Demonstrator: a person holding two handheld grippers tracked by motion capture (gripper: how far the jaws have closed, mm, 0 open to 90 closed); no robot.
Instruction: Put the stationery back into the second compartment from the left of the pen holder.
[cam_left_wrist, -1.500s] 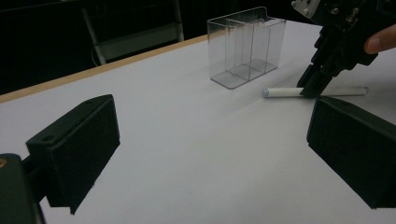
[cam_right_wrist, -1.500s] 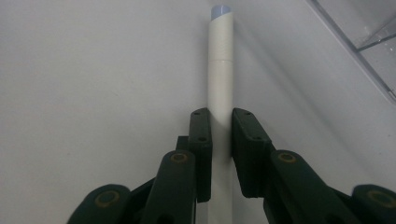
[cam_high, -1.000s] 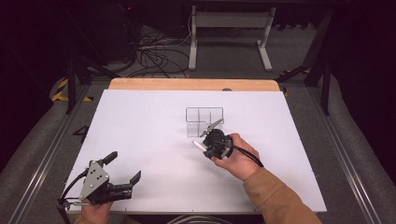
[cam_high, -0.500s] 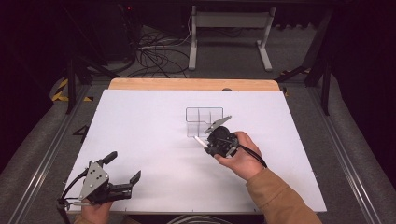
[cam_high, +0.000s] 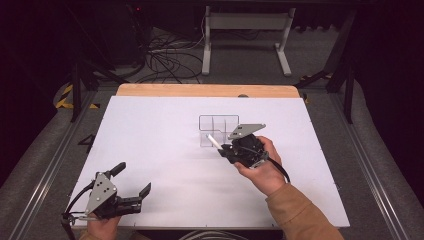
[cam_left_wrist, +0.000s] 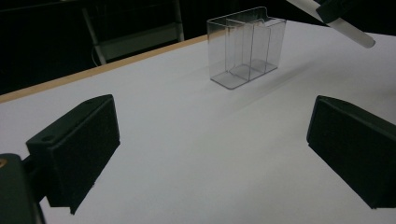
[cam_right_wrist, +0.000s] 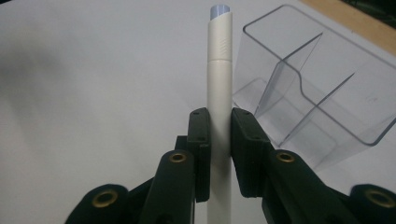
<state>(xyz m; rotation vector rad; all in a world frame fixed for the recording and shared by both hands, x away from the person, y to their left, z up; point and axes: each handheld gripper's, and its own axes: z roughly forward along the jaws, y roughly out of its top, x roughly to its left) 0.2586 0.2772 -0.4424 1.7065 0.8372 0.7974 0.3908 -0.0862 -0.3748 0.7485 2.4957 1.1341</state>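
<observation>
Two risks: right gripper (cam_right_wrist: 219, 140) jaws clamp white pen (cam_right_wrist: 219, 74) low; could pivot, clip clear organizer (cam_right_wrist: 317, 93) rim; left gripper (cam_left_wrist: 210, 154) wide open, empty.

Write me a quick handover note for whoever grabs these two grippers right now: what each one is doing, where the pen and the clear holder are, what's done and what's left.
Right gripper: shut on the white pen, held in the air just in front of the clear holder.
Left gripper: open, holding nothing, low at the near left of the white table.
Clear holder: upright near the table's middle, its compartments look empty.
Done: pen is gripped and brought up to the holder.
Left: likely tip the pen upright, lower it into a compartment and let go. The holder looks light, so it may need steadying with the left gripper.
</observation>
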